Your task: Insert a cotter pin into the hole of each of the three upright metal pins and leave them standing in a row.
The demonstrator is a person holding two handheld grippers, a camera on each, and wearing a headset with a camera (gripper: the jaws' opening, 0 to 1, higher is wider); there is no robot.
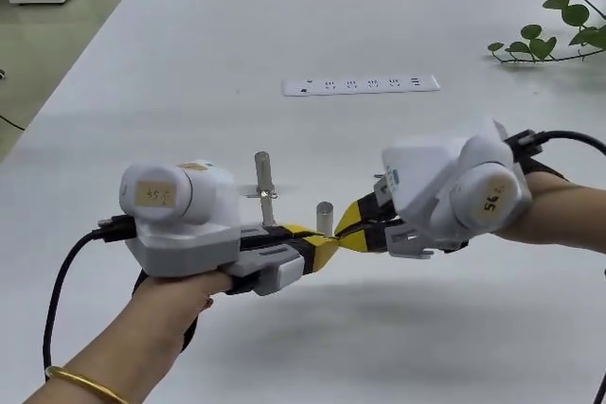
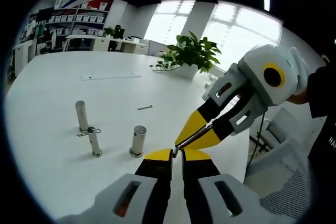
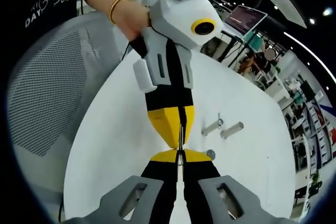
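Observation:
Three upright metal pins stand on the white table point(image 1: 189, 63). The far pin point(image 2: 81, 115) is bare. The middle pin point(image 2: 94, 142) has a cotter pin point(image 2: 88, 131) through its top. The near pin point(image 2: 138, 140) is bare and stands just behind the gripper tips in the head view point(image 1: 325, 216). My left gripper point(image 2: 177, 153) and right gripper point(image 2: 185, 141) meet tip to tip. A thin cotter pin point(image 3: 180, 141) runs between them, and both sets of jaws are shut on it. Another cotter pin point(image 2: 145, 107) lies loose on the table.
A white power strip point(image 1: 360, 85) lies further back on the table. A potted plant point(image 1: 559, 30) reaches in at the far right edge. A grey mesh chair point(image 3: 47, 103) stands beside the table's near edge.

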